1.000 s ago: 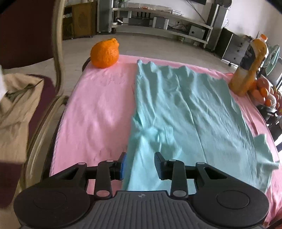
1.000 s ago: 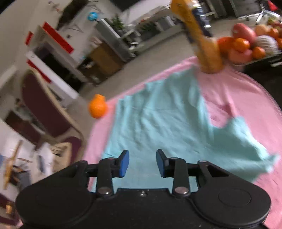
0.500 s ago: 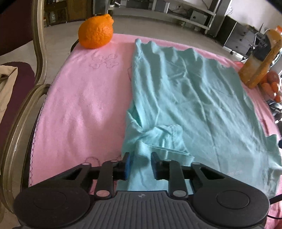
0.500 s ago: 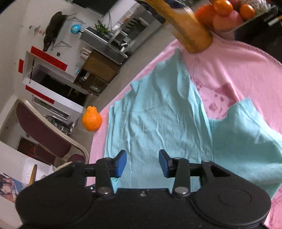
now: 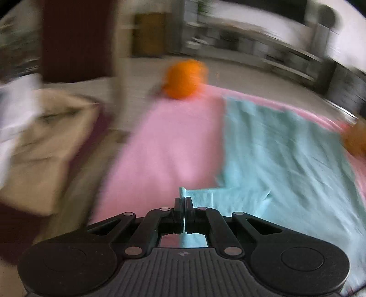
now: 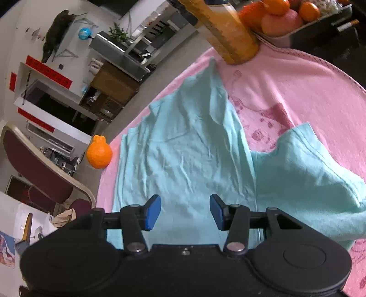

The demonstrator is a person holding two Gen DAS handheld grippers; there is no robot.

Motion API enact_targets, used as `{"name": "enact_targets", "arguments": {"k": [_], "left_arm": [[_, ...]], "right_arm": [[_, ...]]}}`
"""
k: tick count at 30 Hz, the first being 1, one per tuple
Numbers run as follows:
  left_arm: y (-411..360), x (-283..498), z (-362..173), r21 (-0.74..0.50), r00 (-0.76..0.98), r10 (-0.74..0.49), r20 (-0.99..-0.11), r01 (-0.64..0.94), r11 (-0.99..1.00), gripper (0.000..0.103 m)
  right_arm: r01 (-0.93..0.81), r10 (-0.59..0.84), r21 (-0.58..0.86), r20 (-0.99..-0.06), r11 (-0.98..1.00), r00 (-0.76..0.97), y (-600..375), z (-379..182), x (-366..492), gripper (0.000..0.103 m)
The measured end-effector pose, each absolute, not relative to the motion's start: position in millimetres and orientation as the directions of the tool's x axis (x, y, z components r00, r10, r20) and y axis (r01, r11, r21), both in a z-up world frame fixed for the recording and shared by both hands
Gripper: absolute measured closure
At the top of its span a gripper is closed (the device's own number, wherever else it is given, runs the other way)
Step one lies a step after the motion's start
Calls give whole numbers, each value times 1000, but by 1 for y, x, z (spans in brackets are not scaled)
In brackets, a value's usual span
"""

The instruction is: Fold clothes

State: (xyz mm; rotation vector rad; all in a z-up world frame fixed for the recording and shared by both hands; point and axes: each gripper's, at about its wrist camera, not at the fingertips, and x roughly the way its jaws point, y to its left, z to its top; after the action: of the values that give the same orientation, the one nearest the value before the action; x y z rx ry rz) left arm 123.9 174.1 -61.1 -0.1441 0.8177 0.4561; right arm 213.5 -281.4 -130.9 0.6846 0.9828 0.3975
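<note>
A light teal shirt [image 5: 281,157] lies spread on a pink cloth-covered table [image 5: 164,157]. In the blurred left wrist view my left gripper [image 5: 183,203] is shut on the near left edge of the shirt, a thin strip of teal fabric pinched between its pads. In the right wrist view the same teal shirt [image 6: 187,146] lies flat, one sleeve [image 6: 306,176] sticking out to the right. My right gripper [image 6: 185,208] hovers over the shirt's near edge, jaws apart, nothing pressed between its blue pads [image 6: 152,211].
An orange fruit [image 6: 99,153] sits at the table's far left corner. An orange juice bottle [image 6: 228,29] and a tray of fruit [image 6: 286,16] stand at the far right. A maroon chair [image 6: 39,164] with beige clothes [image 5: 45,146] is left of the table.
My left gripper has closed onto the shirt's near left edge and swung, blurring its view. My right gripper has dropped closer to the shirt and its jaws stand a little wider.
</note>
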Motion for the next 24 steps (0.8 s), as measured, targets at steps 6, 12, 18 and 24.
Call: {"name": "enact_targets", "arguments": {"k": [6,12,18,24], "left_arm": [[211,121,-91,182,343,510,-789,-663,726,102],[217,125,-101,229,252,507,-824,-671,705,92],[185,103,-78,137,365,463,-808,-648,750,90],[119,116,-101,-33,466,115,-877,-298,954,79]], "right_arm": [[0,582,668,-649,744,490,-276,-138,214,56],[4,573,654,-667,757,476,-274,-141,211,54],[21,603,724,-590,689,537,-300,-125,192,53],[86,530,661,-665,745,526,-309,-130,189,73]]}}
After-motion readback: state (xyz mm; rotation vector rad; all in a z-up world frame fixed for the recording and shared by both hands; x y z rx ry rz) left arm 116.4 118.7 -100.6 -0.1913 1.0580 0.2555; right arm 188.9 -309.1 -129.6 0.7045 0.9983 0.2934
